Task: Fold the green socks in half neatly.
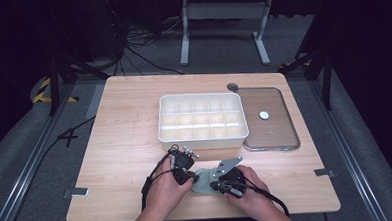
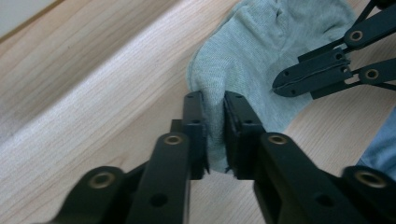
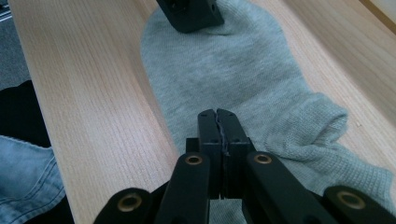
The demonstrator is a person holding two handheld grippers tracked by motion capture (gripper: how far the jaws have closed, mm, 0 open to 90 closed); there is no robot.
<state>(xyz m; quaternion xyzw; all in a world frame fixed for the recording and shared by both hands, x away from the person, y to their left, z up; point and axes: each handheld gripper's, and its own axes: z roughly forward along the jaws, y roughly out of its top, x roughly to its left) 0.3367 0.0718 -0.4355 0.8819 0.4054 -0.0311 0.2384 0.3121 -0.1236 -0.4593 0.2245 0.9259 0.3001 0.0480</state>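
A pale grey sock (image 1: 203,182) lies flat on the wooden table near its front edge, between my two hands. My left gripper (image 2: 214,100) is shut on a fold of the sock's (image 2: 261,51) edge, with fabric pinched between its jaws. My right gripper (image 3: 217,114) is pressed shut on the sock (image 3: 233,70) near its ribbed cuff end, a thin line of fabric showing between the jaws. In the high view the left gripper (image 1: 191,177) and right gripper (image 1: 215,184) sit close together over the sock. Each gripper view shows the other gripper: the right gripper (image 2: 280,86), the left gripper (image 3: 189,14).
A white compartment box (image 1: 204,140) stands just beyond the hands at the table's middle. Its clear lid (image 1: 280,137) lies to the right with a small white disc (image 1: 264,115) on it. A round cable hole (image 1: 232,87) sits behind. The table's front edge is close.
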